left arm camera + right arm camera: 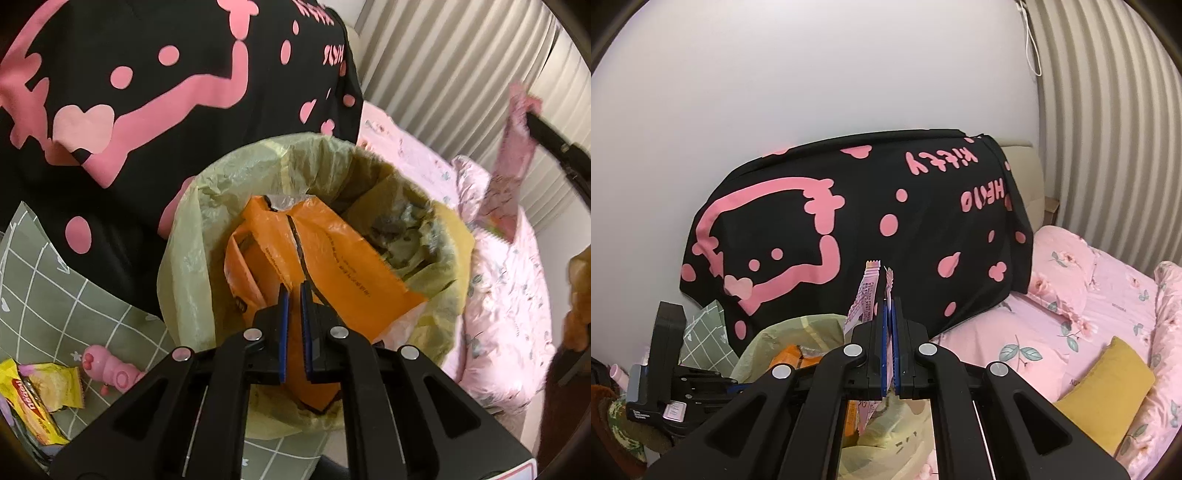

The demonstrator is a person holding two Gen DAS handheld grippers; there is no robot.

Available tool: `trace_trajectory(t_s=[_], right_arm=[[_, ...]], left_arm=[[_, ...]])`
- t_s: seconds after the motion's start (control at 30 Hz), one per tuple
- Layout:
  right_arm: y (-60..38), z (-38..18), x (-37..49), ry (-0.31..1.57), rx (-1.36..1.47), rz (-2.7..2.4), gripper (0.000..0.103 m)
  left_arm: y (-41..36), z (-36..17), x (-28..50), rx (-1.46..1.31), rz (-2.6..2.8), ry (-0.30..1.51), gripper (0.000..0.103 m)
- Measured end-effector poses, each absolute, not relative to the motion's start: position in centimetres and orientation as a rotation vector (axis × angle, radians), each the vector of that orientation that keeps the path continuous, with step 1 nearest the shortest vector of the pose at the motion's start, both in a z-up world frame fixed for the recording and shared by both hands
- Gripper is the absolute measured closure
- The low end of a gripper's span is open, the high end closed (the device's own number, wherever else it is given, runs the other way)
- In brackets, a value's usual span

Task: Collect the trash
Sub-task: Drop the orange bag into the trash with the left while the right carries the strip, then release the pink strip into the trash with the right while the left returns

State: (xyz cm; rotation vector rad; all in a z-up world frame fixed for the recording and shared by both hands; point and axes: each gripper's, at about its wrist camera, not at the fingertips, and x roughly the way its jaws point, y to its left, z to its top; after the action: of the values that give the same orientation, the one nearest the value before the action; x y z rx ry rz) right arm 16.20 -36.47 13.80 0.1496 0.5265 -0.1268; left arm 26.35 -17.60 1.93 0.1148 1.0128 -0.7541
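Note:
A trash bin lined with a pale green bag (184,236) sits below my left gripper (294,290). An orange plastic bag (332,258) lies in the bin, and the left jaws stand nearly closed just above it, with a narrow gap between the blue pads; no grip on it shows. My right gripper (889,302) is shut on a pink snack wrapper (866,295) and holds it above the bin's rim (798,328). That wrapper also shows in the left wrist view (513,162) at the far right, over the bed.
Yellow snack wrappers (37,398) and a pink toy (107,369) lie on a green checked cloth (55,295) at the left. A black and pink Hello Kitty cloth (868,221) hangs behind the bin. A pink floral bed (1089,314) with a yellow cushion (1108,391) lies at the right.

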Motion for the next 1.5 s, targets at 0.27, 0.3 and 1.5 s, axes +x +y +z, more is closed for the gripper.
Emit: trace_trajectory(t_s=[0.27,0.3,1.5], right_arm=[[-34.9,13.5,17.2,0.526,0.15,-0.06,0.099],[-34.5,13.4,17.5,0.526,0.152,-0.045,0.099],[-27.4,6.6,22.2,0.736,0.011,-0.026,0.067]], left_arm=[[-14.4,5.4,25.4,-0.036,-0.819,0.931,0.057],[-13.8,5.8,25.2,-0.039,-0.805,0.908,0.057],[17.3,2.9,16.9,-0.192,-0.051,0.682,0.048]])
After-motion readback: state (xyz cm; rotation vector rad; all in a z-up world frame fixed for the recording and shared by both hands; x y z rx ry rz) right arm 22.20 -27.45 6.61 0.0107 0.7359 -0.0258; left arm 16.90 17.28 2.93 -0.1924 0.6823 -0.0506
